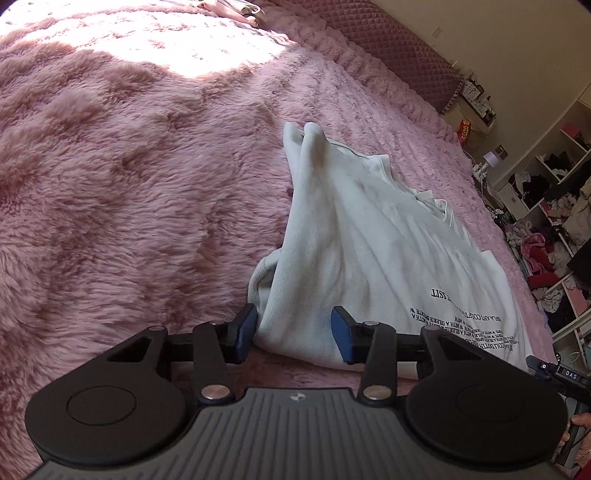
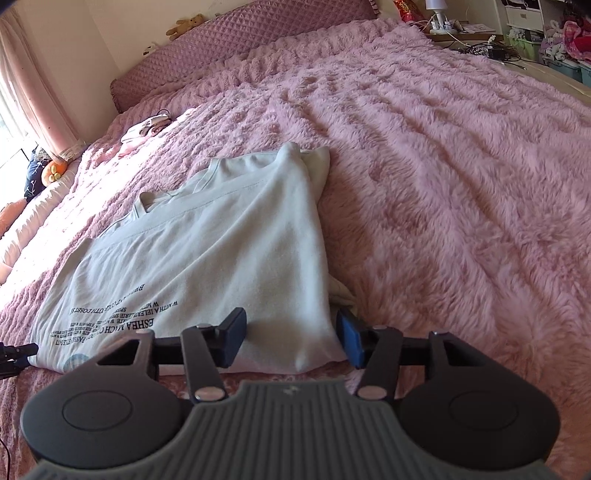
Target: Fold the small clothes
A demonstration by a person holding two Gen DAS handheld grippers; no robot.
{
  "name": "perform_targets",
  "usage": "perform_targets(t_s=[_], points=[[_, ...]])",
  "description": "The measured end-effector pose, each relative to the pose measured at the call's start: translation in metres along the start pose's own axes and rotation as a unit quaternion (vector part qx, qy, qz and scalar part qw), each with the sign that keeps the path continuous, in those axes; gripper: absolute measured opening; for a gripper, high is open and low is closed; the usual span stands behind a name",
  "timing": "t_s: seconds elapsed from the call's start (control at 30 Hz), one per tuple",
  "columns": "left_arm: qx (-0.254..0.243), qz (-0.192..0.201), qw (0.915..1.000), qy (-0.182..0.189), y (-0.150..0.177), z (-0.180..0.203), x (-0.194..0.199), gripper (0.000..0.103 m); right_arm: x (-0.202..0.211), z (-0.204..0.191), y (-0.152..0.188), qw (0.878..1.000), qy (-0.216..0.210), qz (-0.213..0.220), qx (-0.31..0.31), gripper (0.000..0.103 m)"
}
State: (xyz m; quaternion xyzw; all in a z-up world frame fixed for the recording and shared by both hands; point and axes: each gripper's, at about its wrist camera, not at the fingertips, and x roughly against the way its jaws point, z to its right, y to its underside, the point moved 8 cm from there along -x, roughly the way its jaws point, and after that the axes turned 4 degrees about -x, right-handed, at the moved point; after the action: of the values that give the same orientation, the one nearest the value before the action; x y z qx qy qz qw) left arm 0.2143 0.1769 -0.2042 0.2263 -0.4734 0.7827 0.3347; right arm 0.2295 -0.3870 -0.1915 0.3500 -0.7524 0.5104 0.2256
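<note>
A white shirt (image 1: 369, 240) with black print lies on the pink furry bedspread (image 1: 129, 184), its sides folded inward and its neck at the far end. My left gripper (image 1: 293, 332) is at the shirt's near left corner, and the folded cloth fills the gap between its blue pads (image 1: 245, 332), rising there in a ridge. In the right wrist view the same shirt (image 2: 221, 251) shows. My right gripper (image 2: 291, 338) holds the near right corner, with cloth spanning from pad to pad (image 2: 349, 343).
A quilted pink headboard (image 2: 221, 40) closes the far end of the bed. A small pink garment (image 2: 144, 131) lies near it. Shelves stuffed with clothes (image 1: 554, 221) stand beyond the bed's edge, and a cluttered nightstand (image 2: 461, 31) is beside the headboard.
</note>
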Motion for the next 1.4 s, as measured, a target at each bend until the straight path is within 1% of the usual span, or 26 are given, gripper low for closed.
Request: perform_targets(t_s=[0.03,0.07,0.13,0.2,0.27,0.33,0.4,0.43,0.53,0.57,0.6,0.63,0.7,0.77,0.8,0.83,0.93,0.97,1.0,1.03,1.1,1.2,1.23,1.3,1.33,1.4], points=[[-0.004,0.001,1.0000,-0.008,0.002,0.000,0.001,0.030,-0.001,0.001,0.000,1.000,0.017,0.000,0.006,0.001],[-0.003,-0.001,0.9999,-0.017,0.002,0.000,0.002,0.017,-0.001,0.002,0.000,0.999,0.031,0.003,0.011,0.001],[-0.010,-0.002,0.9992,-0.038,0.001,0.003,0.007,0.013,0.004,0.002,-0.002,0.999,0.035,0.013,0.007,0.001],[-0.032,0.007,0.9980,-0.054,-0.004,0.009,0.016,0.011,0.014,0.001,-0.007,0.999,0.043,0.029,0.014,0.000],[-0.052,0.005,0.9966,-0.063,-0.006,0.014,0.020,0.011,0.026,0.002,-0.013,0.998,0.043,0.041,0.015,0.000],[-0.073,-0.022,0.9935,-0.084,0.000,0.012,0.013,0.011,0.029,0.007,-0.011,0.998,0.044,0.034,0.013,0.000],[-0.063,-0.048,0.9926,-0.092,0.009,0.004,0.000,0.011,0.018,0.015,0.001,0.998,0.059,0.010,0.016,0.000],[-0.051,-0.053,0.9931,-0.092,0.012,-0.002,-0.005,0.011,0.011,0.018,0.008,0.998,0.067,0.001,0.021,0.000],[-0.012,-0.052,0.9950,-0.085,0.012,-0.010,-0.008,0.015,-0.003,0.023,0.018,0.997,0.078,-0.004,0.019,0.000],[-0.006,-0.052,0.9951,-0.084,0.012,-0.012,-0.005,0.020,-0.003,0.023,0.018,0.997,0.079,-0.002,0.015,0.000],[-0.006,-0.053,0.9953,-0.080,0.012,-0.012,-0.003,0.020,-0.004,0.024,0.017,0.997,0.080,-0.003,0.011,0.000],[-0.006,-0.054,0.9958,-0.074,0.011,-0.012,0.002,0.022,-0.003,0.024,0.017,0.997,0.079,-0.002,0.010,0.001],[-0.004,-0.050,0.9963,-0.070,0.010,-0.010,0.013,0.023,0.002,0.024,0.014,0.996,0.084,0.000,0.014,0.011],[-0.006,-0.048,0.9966,-0.067,0.009,-0.006,0.023,0.023,0.013,0.022,0.009,0.996,0.090,0.020,0.016,0.033],[-0.007,-0.043,0.9970,-0.064,0.007,-0.003,0.028,0.023,0.018,0.021,0.006,0.995,0.093,0.031,0.017,0.035],[-0.009,-0.035,0.9976,-0.059,0.004,0.002,0.032,0.023,0.023,0.018,0.002,0.995,0.089,0.042,0.020,0.037],[-0.002,-0.012,0.9988,-0.048,-0.007,0.016,0.038,0.023,0.034,0.000,-0.009,0.996,0.057,0.061,0.029,0.037],[0.005,-0.005,0.9995,-0.031,-0.012,0.023,0.036,0.023,0.037,-0.010,-0.012,0.996,0.044,0.066,0.034,0.039],[0.010,-0.003,0.9999,-0.013,-0.015,0.030,0.032,0.024,0.038,-0.020,-0.014,0.996,0.028,0.069,0.041,0.040],[0.012,-0.003,0.9999,0.000,-0.018,0.037,0.027,0.029,0.038,-0.032,-0.015,0.996,0.012,0.068,0.052,0.043],[0.000,-0.006,1.0000,0.001,-0.021,0.048,0.014,0.030,0.034,-0.049,-0.013,0.995,-0.001,0.062,0.078,0.043],[-0.011,-0.021,0.9996,-0.014,-0.017,0.055,-0.006,0.030,0.022,-0.060,-0.002,0.994,-0.001,0.044,0.100,0.043],[-0.012,-0.027,0.9993,-0.023,-0.014,0.054,-0.012,0.036,0.018,-0.059,0.003,0.994,0.001,0.034,0.101,0.043],[-0.014,-0.042,0.9981,-0.044,-0.008,0.051,-0.020,0.038,0.011,-0.053,0.012,0.994,0.023,0.022,0.104,0.043],[-0.011,-0.046,0.9977,-0.049,-0.004,0.049,-0.022,0.040,0.006,-0.047,0.018,0.993,0.044,0.014,0.104,0.043],[-0.016,-0.047,0.9974,-0.053,0.000,0.048,-0.024,0.041,0.002,-0.033,0.026,0.993,0.063,0.006,0.095,0.045]])
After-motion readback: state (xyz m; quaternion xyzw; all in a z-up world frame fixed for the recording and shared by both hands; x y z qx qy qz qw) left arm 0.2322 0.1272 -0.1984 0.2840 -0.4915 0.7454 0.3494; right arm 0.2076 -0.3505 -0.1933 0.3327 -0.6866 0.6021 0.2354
